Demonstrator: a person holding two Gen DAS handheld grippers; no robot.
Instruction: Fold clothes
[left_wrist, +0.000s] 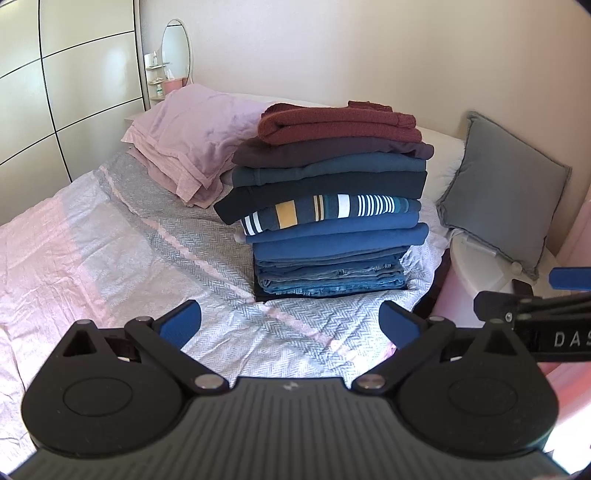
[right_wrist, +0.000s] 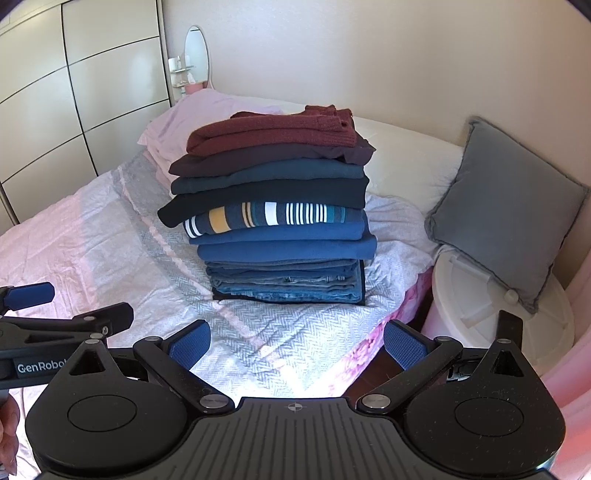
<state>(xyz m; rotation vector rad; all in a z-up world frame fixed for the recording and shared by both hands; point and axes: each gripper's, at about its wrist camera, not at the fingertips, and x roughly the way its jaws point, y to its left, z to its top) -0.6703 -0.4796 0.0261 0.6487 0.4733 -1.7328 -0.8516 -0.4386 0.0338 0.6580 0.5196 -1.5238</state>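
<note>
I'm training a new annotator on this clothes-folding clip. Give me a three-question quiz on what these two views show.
1. True or false: the left gripper is holding a piece of clothing.
2. Which item lies on top of the stack of folded clothes? A) the striped top B) the dark red sweater C) the jeans
3. Fill in: the grey cushion leans on a white ____ beside the bed.

Key:
1. False. Its fingers are spread with nothing between them, as are those of the right gripper.
2. B
3. Bin
</note>
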